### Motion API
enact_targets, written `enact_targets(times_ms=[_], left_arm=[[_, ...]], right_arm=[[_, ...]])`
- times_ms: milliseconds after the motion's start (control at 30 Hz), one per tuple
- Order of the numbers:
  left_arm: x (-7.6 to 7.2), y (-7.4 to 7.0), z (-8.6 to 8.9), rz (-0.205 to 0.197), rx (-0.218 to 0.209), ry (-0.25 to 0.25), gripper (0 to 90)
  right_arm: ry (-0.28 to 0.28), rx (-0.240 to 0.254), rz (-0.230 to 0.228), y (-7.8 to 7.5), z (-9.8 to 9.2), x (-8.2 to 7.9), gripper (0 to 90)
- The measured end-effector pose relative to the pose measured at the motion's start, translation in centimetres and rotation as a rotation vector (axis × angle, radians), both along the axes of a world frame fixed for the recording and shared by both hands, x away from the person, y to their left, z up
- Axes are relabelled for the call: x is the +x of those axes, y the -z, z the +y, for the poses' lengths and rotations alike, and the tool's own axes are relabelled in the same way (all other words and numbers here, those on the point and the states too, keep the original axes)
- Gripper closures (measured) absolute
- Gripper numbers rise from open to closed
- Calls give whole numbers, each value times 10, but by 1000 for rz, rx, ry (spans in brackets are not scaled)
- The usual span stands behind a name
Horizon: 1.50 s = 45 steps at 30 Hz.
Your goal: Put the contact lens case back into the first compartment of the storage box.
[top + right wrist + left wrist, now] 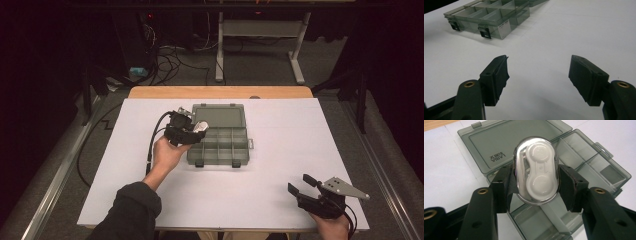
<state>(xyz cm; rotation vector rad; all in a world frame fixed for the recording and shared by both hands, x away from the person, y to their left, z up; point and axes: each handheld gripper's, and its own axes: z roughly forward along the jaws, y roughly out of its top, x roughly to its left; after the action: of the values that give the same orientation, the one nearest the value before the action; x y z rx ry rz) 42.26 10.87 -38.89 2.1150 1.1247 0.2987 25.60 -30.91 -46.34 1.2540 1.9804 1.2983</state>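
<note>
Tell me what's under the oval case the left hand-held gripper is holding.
Under the oval case lie the open organizer box and its bare divided compartments. The case and the left hand-held gripper cover the compartment floors directly below, so anything there is hidden.

Raised lettering moulded into the open lid (506,140) of the grey compartment box (584,157), seen upside down in the left gripper view: a short word in capitals with a line of smaller characters just beside it. Neither reads with certainty.

White label (504,25) stuck on the front wall of the same box, just beside one dark latch (484,33), in the right gripper view. Print on it too small to read.

No other writing legible.
</note>
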Motion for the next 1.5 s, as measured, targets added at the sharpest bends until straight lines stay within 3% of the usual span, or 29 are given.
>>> enact_targets(times_ms=[1000,1500], left_arm=[[18,22,0,61,78,-52,486],[19,25,-1,58,102,-60,484]], right_arm=[[-5,2,4,0,0,0,318],[-5,3,3,0,0,0,319]])
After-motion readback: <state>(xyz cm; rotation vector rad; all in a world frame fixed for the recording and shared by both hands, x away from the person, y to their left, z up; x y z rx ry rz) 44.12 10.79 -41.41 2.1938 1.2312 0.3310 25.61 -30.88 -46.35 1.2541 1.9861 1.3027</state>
